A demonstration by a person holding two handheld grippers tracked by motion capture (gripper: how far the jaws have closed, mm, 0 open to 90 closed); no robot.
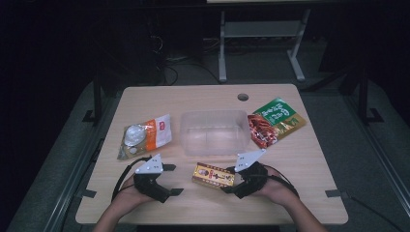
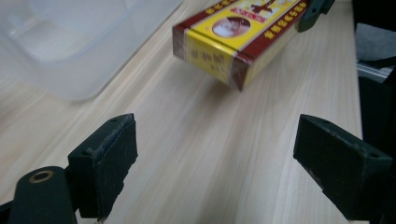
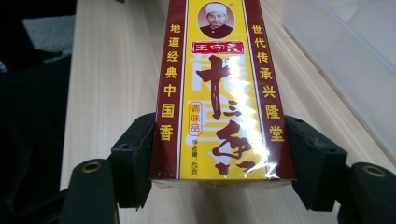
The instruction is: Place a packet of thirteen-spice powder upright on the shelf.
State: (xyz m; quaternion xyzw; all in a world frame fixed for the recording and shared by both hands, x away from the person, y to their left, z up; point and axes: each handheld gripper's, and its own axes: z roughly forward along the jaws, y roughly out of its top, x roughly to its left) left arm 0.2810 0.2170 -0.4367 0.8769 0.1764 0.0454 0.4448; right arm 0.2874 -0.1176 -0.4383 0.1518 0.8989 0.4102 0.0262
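Yellow-and-red box [image 3: 222,93] clamped lengthwise in right tool [image 3: 223,154], lifted off wooden table [image 1: 290,159]

The near strip of the table [image 1: 203,208] lies bare between the left gripper [image 1: 170,180] and the yellow box [image 1: 213,175], leaving room to pass there. Just beyond the box, the clear plastic container [image 1: 214,131] blocks the middle. The white-and-orange packet [image 1: 145,136] crowds its left side, the red and green packets [image 1: 274,123] its right. The far edge stays open.
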